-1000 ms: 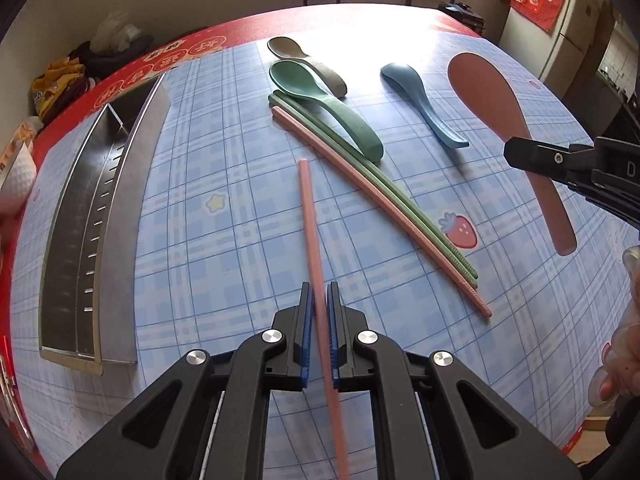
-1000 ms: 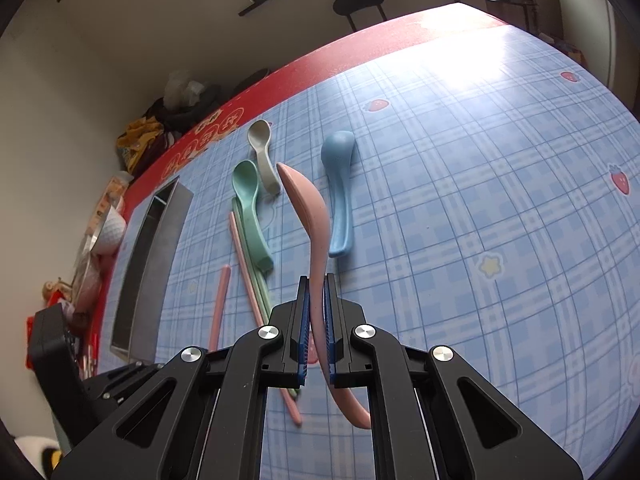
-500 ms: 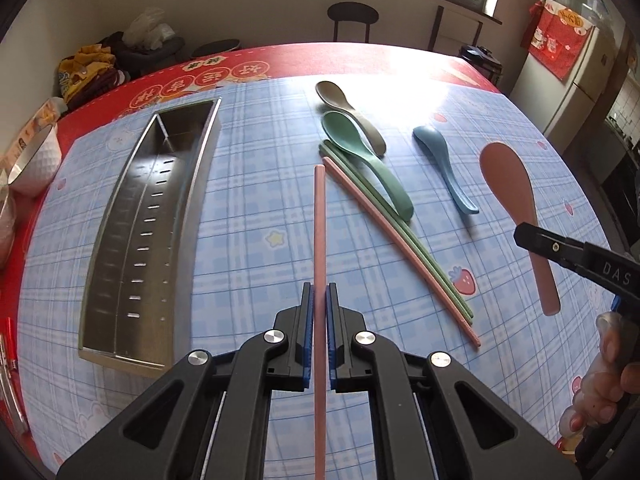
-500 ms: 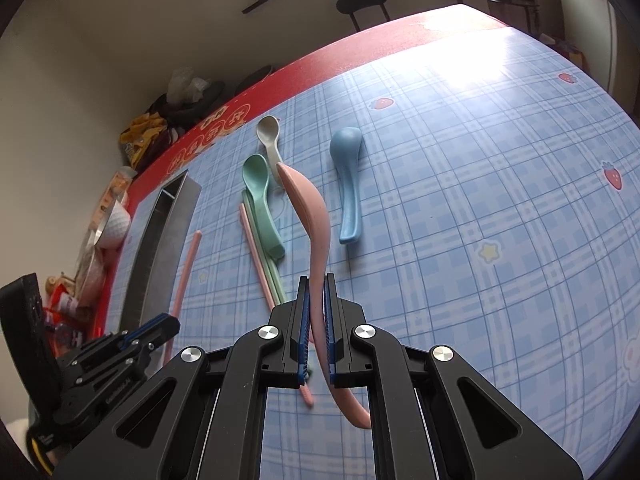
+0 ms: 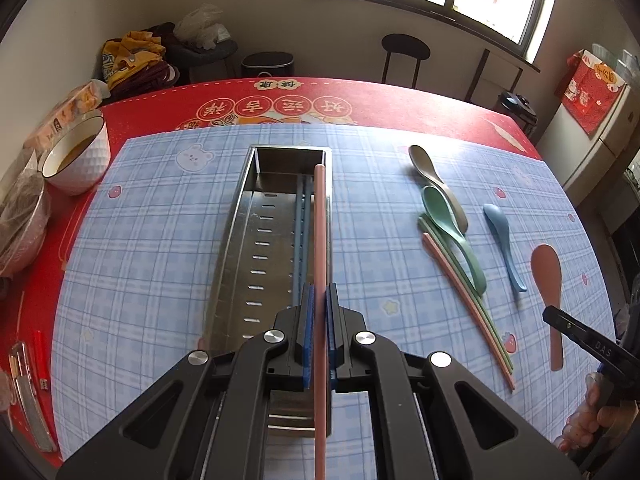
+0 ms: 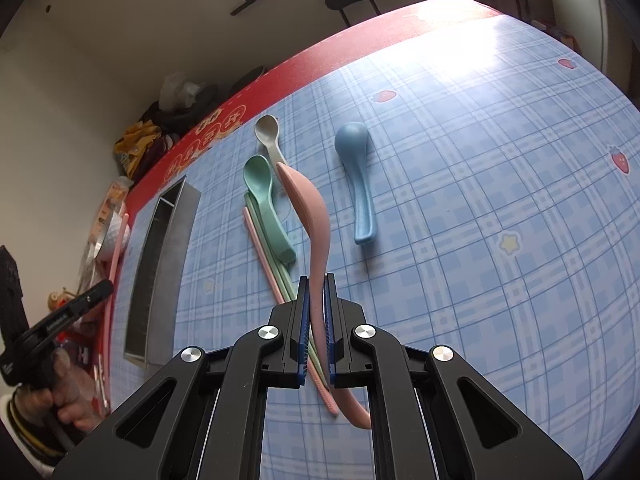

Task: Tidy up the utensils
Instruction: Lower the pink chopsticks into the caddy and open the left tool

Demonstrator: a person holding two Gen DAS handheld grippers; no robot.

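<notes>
Near end of the pink chopstick [image 5: 320, 240] cut off by the frame's lower edge; whether its far tip touches the metal tray [image 5: 236, 248] impossible to tell. Left hand-held gripper [image 5: 319, 300] clamped tight on that chopstick, poised over the tray's right side, pointing lengthwise along it toward the far wall. Right hand-held gripper [image 6: 316, 300] closed narrowly on the pink spoon [image 6: 310, 216] at its handle, bowl forward, raised above the surface [image 6: 480, 200], over the green spoon [image 6: 266, 204] and loose chopsticks.
</notes>
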